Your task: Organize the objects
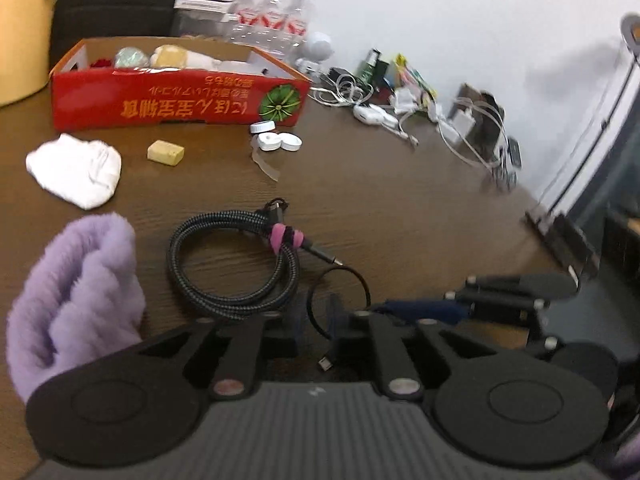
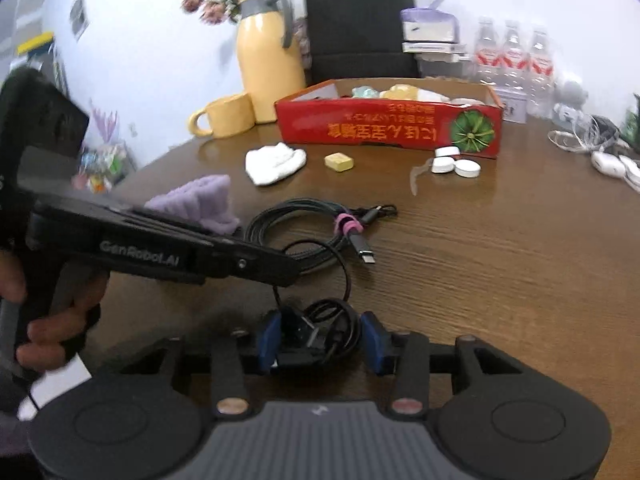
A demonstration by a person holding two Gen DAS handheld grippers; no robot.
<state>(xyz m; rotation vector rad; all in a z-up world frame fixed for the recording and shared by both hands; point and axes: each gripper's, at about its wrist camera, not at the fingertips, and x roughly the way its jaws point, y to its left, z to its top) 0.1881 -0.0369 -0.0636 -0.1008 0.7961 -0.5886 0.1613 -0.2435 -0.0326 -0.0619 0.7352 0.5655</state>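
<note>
A red cardboard box (image 1: 180,106) (image 2: 390,130) with several items inside sits at the back of the brown table. A braided cable coil (image 1: 236,260) (image 2: 304,220) with a pink strap lies mid-table. A thin black cable (image 1: 340,300) (image 2: 328,320) lies in front. My right gripper (image 2: 318,338) has its blue pads around the thin cable's bundle, jaws partly closed. My left gripper (image 1: 314,324) is open above the thin cable's loop; it crosses the right wrist view (image 2: 160,252). A purple fluffy cloth (image 1: 76,296) (image 2: 200,200), white cloth (image 1: 76,170) (image 2: 274,162), yellow block (image 1: 165,152) (image 2: 339,161) and white caps (image 1: 276,140) (image 2: 456,165) lie loose.
A yellow jug (image 2: 268,64) and yellow mug (image 2: 224,116) stand at the back left. Water bottles (image 2: 512,64) and a black bag (image 2: 360,24) stand behind the box. Tangled white cables and chargers (image 1: 400,108) lie along the wall. The table edge (image 1: 540,240) drops off on the right.
</note>
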